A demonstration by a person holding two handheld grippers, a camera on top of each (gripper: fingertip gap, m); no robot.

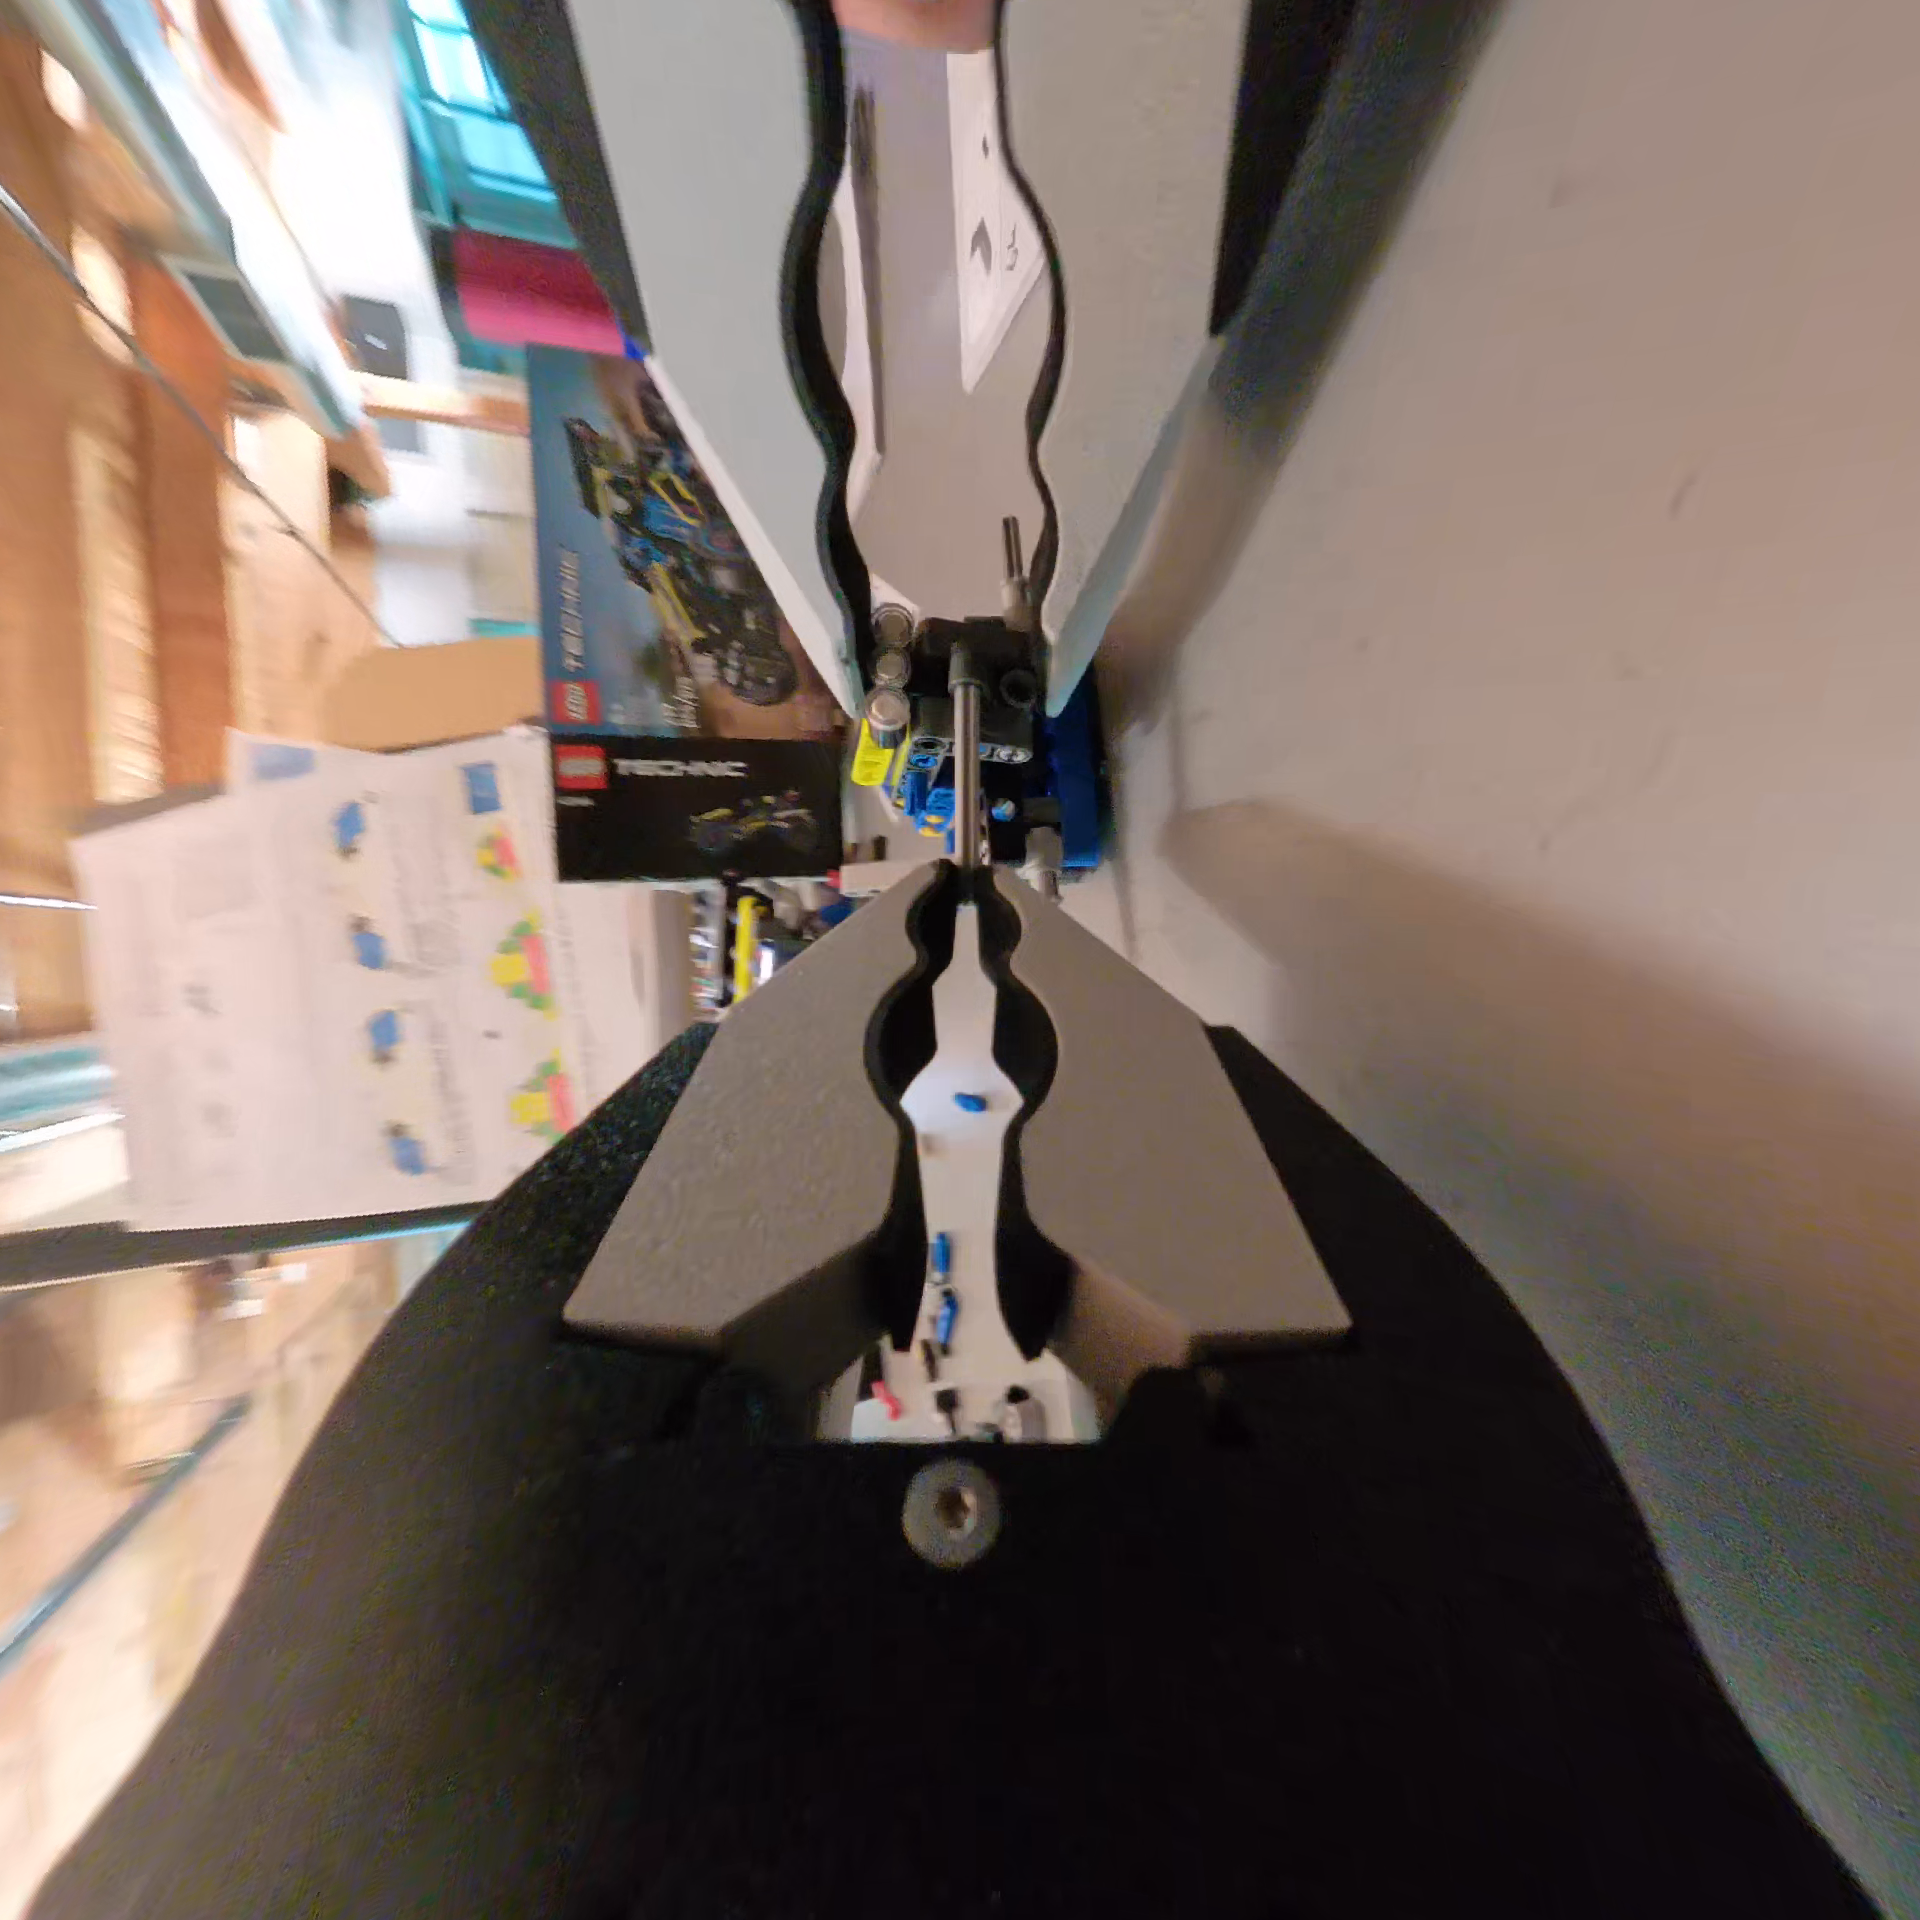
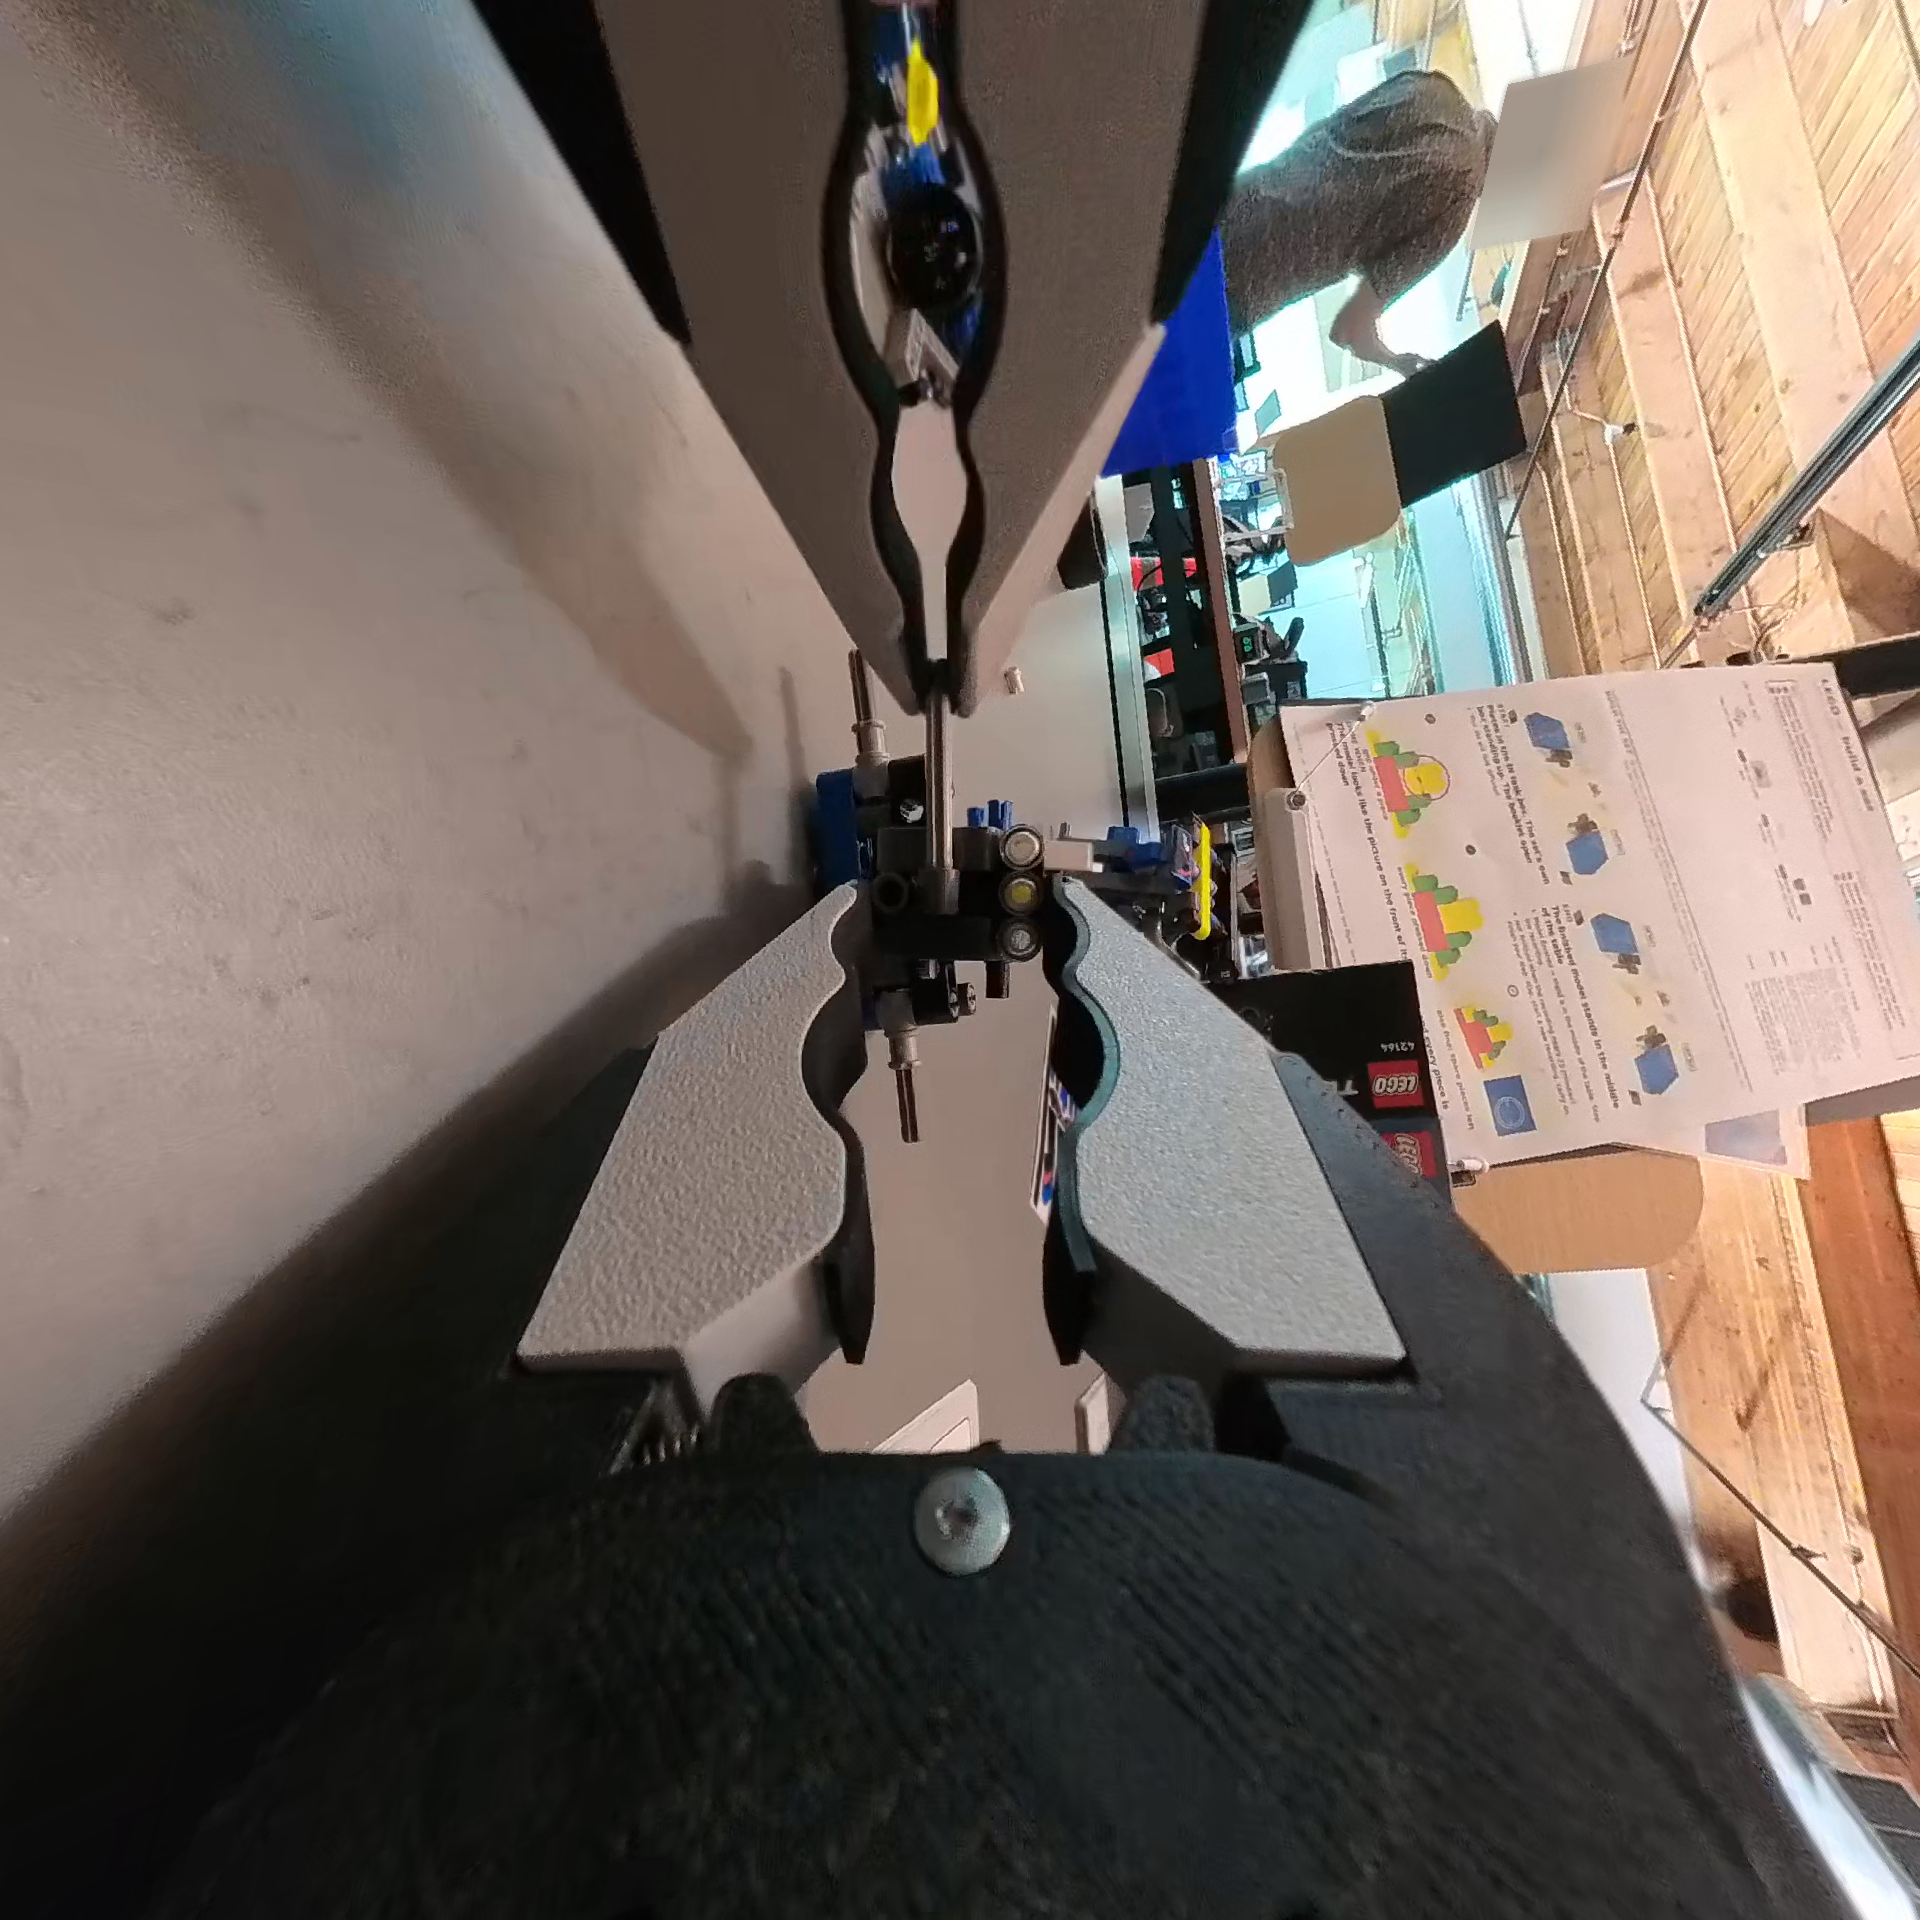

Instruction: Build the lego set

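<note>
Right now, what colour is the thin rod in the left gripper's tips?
Dark grey rod; left wrist view shows it best.

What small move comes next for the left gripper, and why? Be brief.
Probably ease the grey axle further into the black block assembly: the left gripper pinches the axle's end, its far end sits in the assembly, and the right gripper clamps it.

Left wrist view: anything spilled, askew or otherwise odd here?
Small blue and black loose pieces lie scattered on the white table. Otherwise nothing stands out: the left gripper pinches a thin grey axle that runs straight into the black-and-blue brick assembly.
</note>
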